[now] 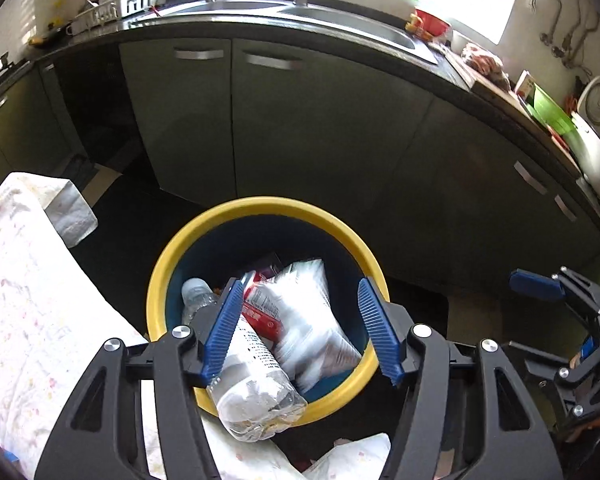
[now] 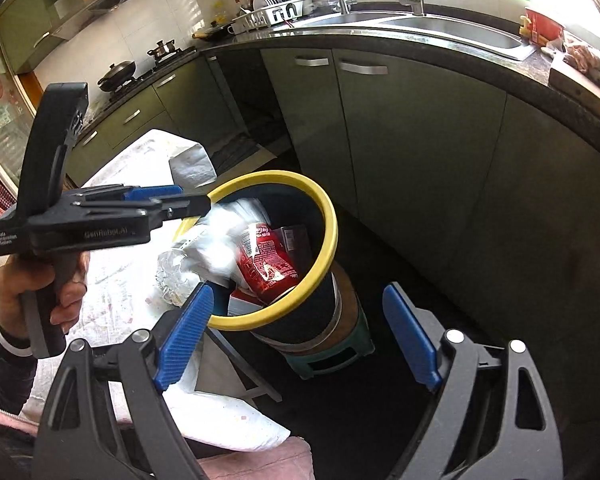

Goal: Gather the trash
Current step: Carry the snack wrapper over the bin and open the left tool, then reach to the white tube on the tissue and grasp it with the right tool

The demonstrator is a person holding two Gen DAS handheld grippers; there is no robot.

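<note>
bottle (image 1: 256,376) lies across the near rim of the yellow-rimmed bin (image 1: 204,224), cap end down inside, crumpled base end jutting out over the rim toward the camera. its long axis runs from inside the bin up and out toward the left gripper (image 1: 300,328), slightly slanted to the left finger. the left gripper hangs directly above the bin mouth with its 2 jaws parted; the bottle sits between them, close against the left pad, the right pad well clear, so no squeeze is evident. judged: released, not held. a white packet (image 1: 312,312) and a red can (image 2: 266,260) already lie in the bin, the packet blurred in the right wrist view.

right gripper (image 2: 300,332) stands off to the side, jaws spread wide, nothing between them, the bin ahead and below. left gripper is the nearer of the 2.

judgement: the bottle is balanced on the rim and could tip outward; any further move needs a nudge along its axis, into the bin.
</note>
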